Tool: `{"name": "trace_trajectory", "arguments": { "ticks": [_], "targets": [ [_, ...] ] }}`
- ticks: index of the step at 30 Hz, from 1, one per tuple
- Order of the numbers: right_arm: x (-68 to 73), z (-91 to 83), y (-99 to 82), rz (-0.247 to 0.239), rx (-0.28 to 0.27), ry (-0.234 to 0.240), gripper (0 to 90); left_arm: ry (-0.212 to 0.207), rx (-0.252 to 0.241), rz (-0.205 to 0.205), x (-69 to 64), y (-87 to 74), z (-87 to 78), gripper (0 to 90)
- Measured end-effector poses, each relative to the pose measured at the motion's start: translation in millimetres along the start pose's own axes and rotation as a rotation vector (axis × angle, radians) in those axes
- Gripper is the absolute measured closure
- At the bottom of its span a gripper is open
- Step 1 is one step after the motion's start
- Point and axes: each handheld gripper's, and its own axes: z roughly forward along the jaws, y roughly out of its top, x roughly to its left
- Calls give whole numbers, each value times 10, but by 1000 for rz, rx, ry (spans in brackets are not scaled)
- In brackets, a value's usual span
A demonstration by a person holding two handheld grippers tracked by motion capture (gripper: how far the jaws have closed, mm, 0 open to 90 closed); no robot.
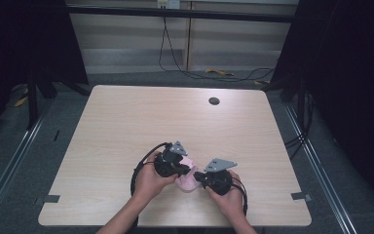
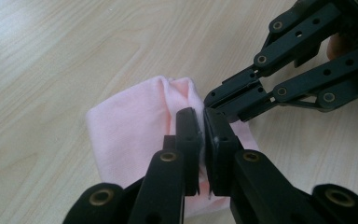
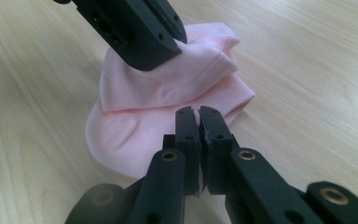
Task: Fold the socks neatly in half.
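A small pink cloth (image 1: 187, 184) with a ribbed band lies folded near the table's front edge, between the two hands. My left gripper (image 1: 188, 169) comes in from the left and is shut on a raised fold of the pink cloth (image 2: 135, 126); in its own view the left gripper (image 2: 201, 114) pinches that fold. My right gripper (image 1: 197, 177) comes in from the right, and in its own view the right gripper (image 3: 198, 112) is shut on the ribbed edge of the pink cloth (image 3: 135, 133). The two sets of tips nearly touch.
The light wooden table (image 1: 126, 126) has a round cable hole (image 1: 214, 101) at the back right. Black cables loop from both grippers near the wrists. Dark curtains and metal frames stand on both sides of the table.
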Motion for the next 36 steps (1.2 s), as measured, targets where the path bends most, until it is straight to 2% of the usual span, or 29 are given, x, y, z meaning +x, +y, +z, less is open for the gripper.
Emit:
{"name": "trace_trajectory", "arguments": {
  "ticks": [5,12,16,17,24,27,32,36],
  "targets": [
    [-2,0,-3,-5,-3,3,867,-10,10,7,-12,17,4,850],
    [-3,-1,-8,-3,-5,6,867,-12,0,-6,-26,20,14,833],
    [-3,-1,-10,-5,-7,5,867,-9,-13,-1,-23,28,10,761],
    [-3,-1,-10,-5,-7,5,867,-16,-13,-1,-21,31,6,769],
    [-3,-2,-12,-5,-7,7,867,-2,-55,-25,2,51,-83,711],
    [-2,-2,-12,-7,-7,3,867,3,-75,-26,23,49,-118,722],
    [-3,-1,-13,-5,-9,7,867,12,-107,-52,80,44,-188,711],
    [-2,-2,-12,-8,-8,3,867,27,-84,-66,127,23,-186,718]
  ]
}}
